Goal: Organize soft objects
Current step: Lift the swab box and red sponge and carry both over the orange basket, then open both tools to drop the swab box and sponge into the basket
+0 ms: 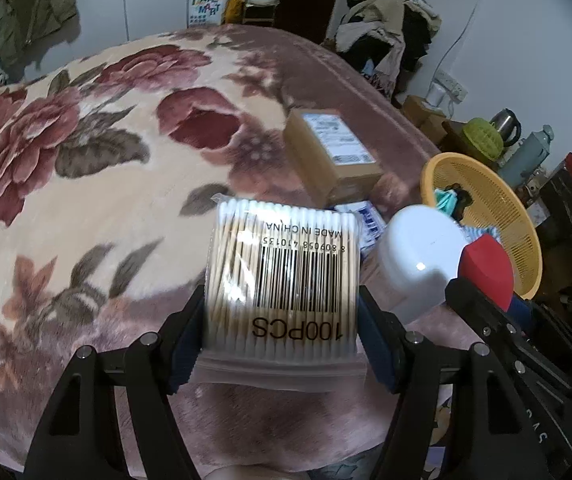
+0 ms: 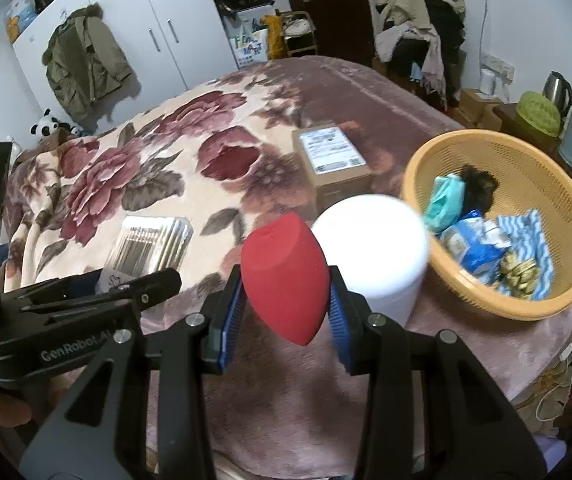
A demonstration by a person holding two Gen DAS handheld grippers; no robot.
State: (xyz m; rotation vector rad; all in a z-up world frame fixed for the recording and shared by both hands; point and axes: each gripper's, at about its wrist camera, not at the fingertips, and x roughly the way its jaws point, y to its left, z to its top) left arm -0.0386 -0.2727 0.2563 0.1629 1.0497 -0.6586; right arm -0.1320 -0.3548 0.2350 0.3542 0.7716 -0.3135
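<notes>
From the left wrist we read the label on the pack of cotton swabs (image 1: 282, 280): a barcode, "100PCS" and "MADE IN CHINA", wooden sticks with white tips inside a clear sleeve. The left gripper (image 1: 280, 332) has it pinched by the sides between its fingers (image 1: 184, 344), clear of the bed. The right wrist view shows that pack only side-on at far left, but it opens up the basket (image 2: 414, 184): we see a teal packet (image 2: 444, 200), a dark fuzzy thing (image 2: 480, 188), a blue-and-white packet (image 2: 472, 242), a striped blue cloth (image 2: 530, 240) and a small gold object (image 2: 520, 272), most of which the left view hides.

The bed carries a blanket (image 1: 86, 168) with large red flowers on cream and a mauve border. A cardboard box (image 2: 334, 160) with a shipping label lies on it, and a white cylindrical tub (image 2: 374, 248) stands just beside the basket at the bed's corner. Behind are white wardrobes, an olive jacket on a door, a heap of clothes, a kettle and a flask.

The red sponge (image 2: 286, 276) is egg-shaped with one flat slanted face, matte and smooth. The right gripper (image 2: 286, 304) clamps it between narrowly set blue-padded fingers (image 2: 232, 312), held above the blanket in front of the tub.
</notes>
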